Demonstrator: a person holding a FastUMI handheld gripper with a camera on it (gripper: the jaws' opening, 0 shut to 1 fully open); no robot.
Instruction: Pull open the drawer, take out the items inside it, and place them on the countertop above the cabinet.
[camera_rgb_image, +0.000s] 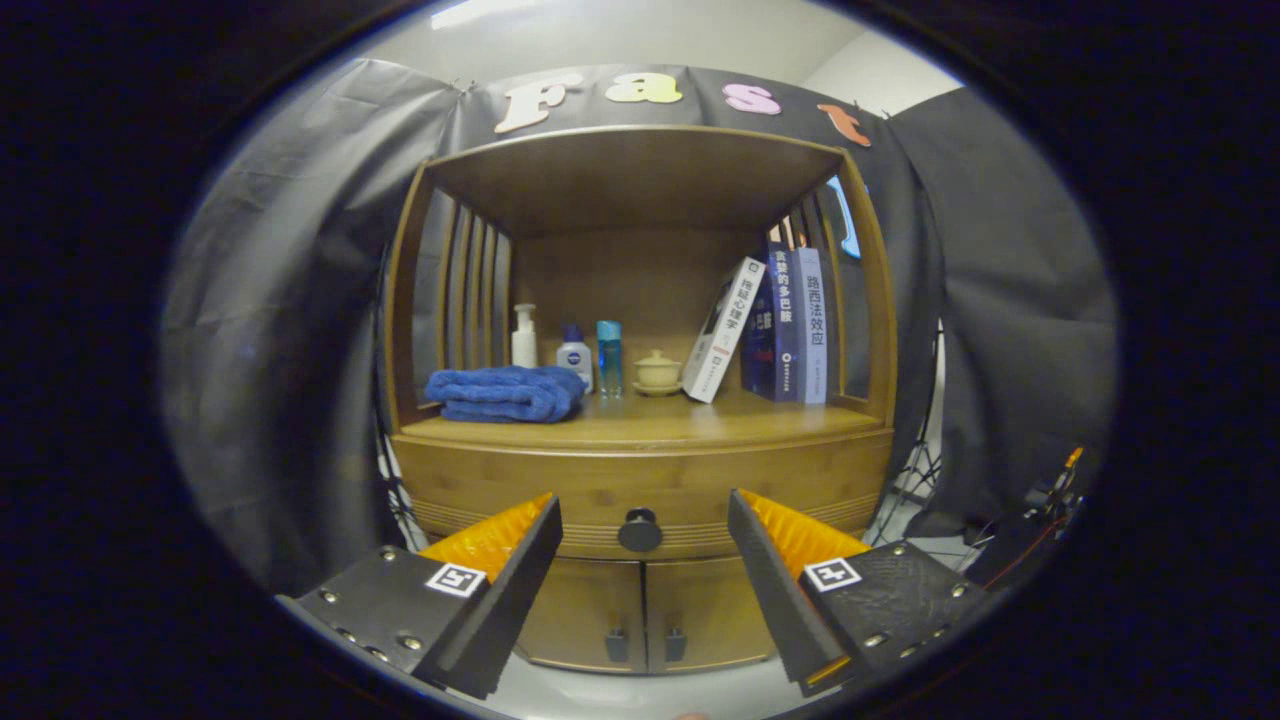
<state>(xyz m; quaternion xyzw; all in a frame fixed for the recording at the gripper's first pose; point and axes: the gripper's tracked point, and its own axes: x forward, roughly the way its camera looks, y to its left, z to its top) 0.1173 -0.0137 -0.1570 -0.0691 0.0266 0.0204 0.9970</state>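
Gripper (640, 560): fingers spread wide, holding nothing. They sit short of the cabinet (640, 500) and touch no part of it.

Knob (640, 531): round and dark, seen in the gap between the two fingers, roughly midway and a little beyond their tips. It is fixed to the centre of the drawer (600, 495).

Drawer: shut, its front flush with the cabinet face. It runs as a wide wooden band directly under the countertop (650, 428). The contents cannot be seen.

Doors (645, 610): two, below the drawer, both closed, each with a small dark handle close to the middle seam.

Countertop: a wooden shelf surface above the drawer, enclosed by slatted side panels and a wooden roof. The front strip is bare. Standing or lying on it, left to right:
- a folded blue towel (508, 393) at the left, near the front;
- a white pump bottle (524, 337) behind the towel;
- a small blue-capped bottle (574, 357) just beside it;
- a slim teal bottle (609, 357) next along;
- a small lidded pale cup (657, 371) on a saucer;
- a white book (723, 329) leaning rightward against upright books (795, 325) at the right side.

Dark cloth hangs behind and to both sides of the cabinet. Stand legs and some wiring are visible low at the right.
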